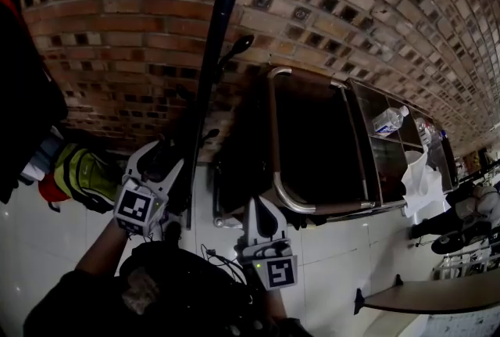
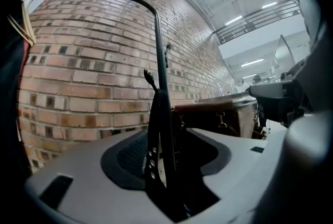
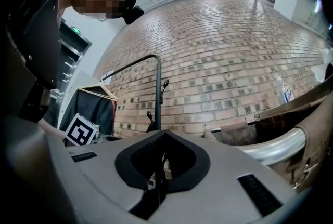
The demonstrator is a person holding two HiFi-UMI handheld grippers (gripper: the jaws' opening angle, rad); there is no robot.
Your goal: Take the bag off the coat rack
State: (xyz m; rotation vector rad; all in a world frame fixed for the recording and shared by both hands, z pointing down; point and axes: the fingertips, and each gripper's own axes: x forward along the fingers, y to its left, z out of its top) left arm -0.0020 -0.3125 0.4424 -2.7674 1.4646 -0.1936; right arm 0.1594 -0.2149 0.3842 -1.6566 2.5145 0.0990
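Observation:
The black coat rack pole (image 1: 223, 30) stands against the brick wall, with a peg (image 2: 148, 76) partway up. A black bag strap (image 2: 156, 129) hangs from that peg and runs down between the jaws of my left gripper (image 2: 166, 166), which stand wide open, their pads off it. The dark brown bag (image 2: 208, 114) sits just right of the pole, a dark mass (image 1: 242, 148) in the head view. My left gripper (image 1: 168, 159) is at the pole. My right gripper (image 1: 258, 206) is below the bag; its jaws (image 3: 158, 166) look shut on a thin dark strap (image 3: 156, 186).
A cart with a metal rim (image 1: 277, 171) stands right of the bag and holds a water bottle (image 1: 388, 120) and white bags (image 1: 422, 179). Dark and yellow-green clothes (image 1: 82, 171) hang at the left. A garment on a hanger (image 3: 96, 108) is nearby. A bench edge (image 1: 422, 296) is at lower right.

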